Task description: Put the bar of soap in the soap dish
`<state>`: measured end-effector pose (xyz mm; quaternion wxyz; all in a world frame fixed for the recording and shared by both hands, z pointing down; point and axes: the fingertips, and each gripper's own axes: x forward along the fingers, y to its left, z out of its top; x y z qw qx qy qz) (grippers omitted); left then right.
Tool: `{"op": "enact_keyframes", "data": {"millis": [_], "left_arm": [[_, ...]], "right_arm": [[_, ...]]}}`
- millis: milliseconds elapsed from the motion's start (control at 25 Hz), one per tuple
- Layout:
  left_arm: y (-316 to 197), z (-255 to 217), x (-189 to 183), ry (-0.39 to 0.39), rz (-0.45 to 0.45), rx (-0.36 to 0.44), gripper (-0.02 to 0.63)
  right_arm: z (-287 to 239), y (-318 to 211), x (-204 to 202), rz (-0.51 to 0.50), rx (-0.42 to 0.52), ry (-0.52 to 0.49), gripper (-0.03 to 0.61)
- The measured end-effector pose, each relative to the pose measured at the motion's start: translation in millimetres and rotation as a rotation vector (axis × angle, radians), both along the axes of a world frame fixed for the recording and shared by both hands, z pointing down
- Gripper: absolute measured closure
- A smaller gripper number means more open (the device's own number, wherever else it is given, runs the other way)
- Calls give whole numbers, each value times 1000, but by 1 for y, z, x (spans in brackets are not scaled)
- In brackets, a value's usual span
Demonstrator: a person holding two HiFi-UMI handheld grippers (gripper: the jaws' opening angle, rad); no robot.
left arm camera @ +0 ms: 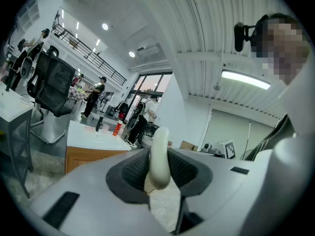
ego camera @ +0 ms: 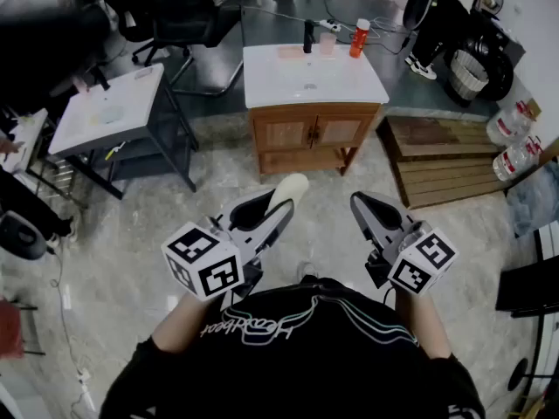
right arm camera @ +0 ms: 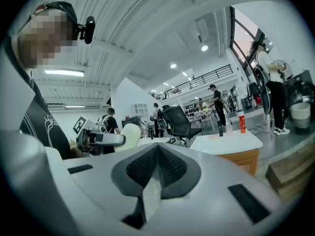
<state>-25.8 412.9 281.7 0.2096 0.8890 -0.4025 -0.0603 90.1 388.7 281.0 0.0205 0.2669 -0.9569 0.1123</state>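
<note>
The left gripper point(ego camera: 272, 206) pinches the soap point(left arm camera: 159, 156) edge-on between its 2 pads, one end poking past the tips. The right gripper point(right arm camera: 156, 150) has its jaws pressed together, empty.

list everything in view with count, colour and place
sink cabinet: 1, white top and wooden doors, ahead
soap dish: 1, pink, on the cabinet's top
bottle: 1, orange, right end of that top
table: 1, white, far left
chair: 1, black, beyond the table
pallet: 1, wooden, right of cabinet
bar of soap: 1, cream, in the left claw
left claw: 1, grey, shut on the soap
right claw: 1, grey, shut, empty
</note>
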Motion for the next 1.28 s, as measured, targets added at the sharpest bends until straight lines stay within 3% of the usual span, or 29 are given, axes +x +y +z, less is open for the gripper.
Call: {"op": "enact_keyframes", "data": {"millis": [400, 560, 800, 1280], "left_arm": [[-13, 0, 11, -21, 5, 14, 488], [-35, 5, 16, -27, -5, -7, 488], [-83, 14, 28, -33, -22, -47, 488], [-220, 44, 51, -9, -78, -161, 488]], "right_arm": [[7, -17, 11, 35, 12, 14, 544], [13, -39, 12, 9, -6, 13, 477], [23, -91, 22, -14, -44, 1, 454], [50, -225, 36, -128, -124, 3, 522]]}}
